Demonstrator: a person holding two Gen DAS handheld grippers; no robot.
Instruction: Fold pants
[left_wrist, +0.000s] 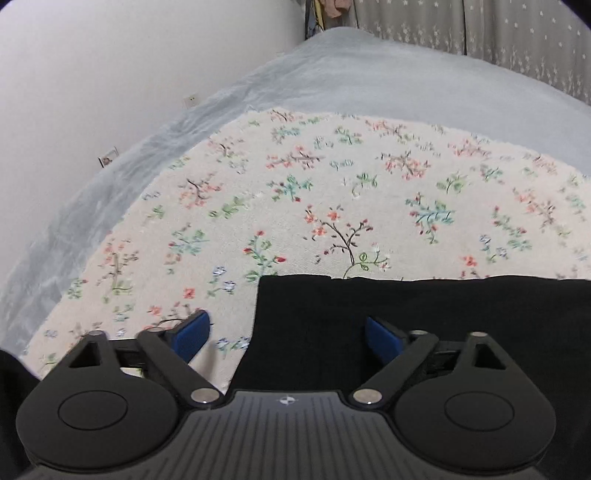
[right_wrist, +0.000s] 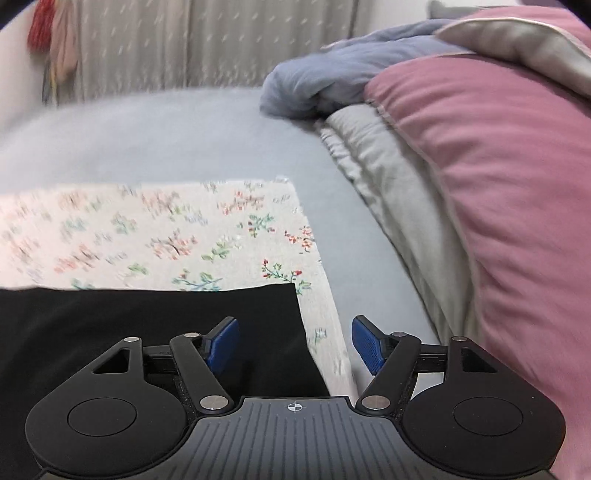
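Note:
The black pants (left_wrist: 424, 317) lie flat on a floral cloth (left_wrist: 295, 192) spread over the bed. In the left wrist view their left edge runs down between my fingers. My left gripper (left_wrist: 286, 338) is open, hovering over that left corner, holding nothing. In the right wrist view the pants (right_wrist: 147, 321) show their right edge and far corner. My right gripper (right_wrist: 295, 343) is open over that right edge, one blue pad (right_wrist: 223, 341) above the pants and the other beyond the cloth's edge.
The floral cloth (right_wrist: 184, 236) sits on a light blue bedsheet (left_wrist: 369, 85). A pink and grey quilt (right_wrist: 498, 184) and a blue blanket (right_wrist: 332, 81) are piled at the right. A white wall (left_wrist: 110, 74) runs along the left; curtains (left_wrist: 498, 33) hang behind.

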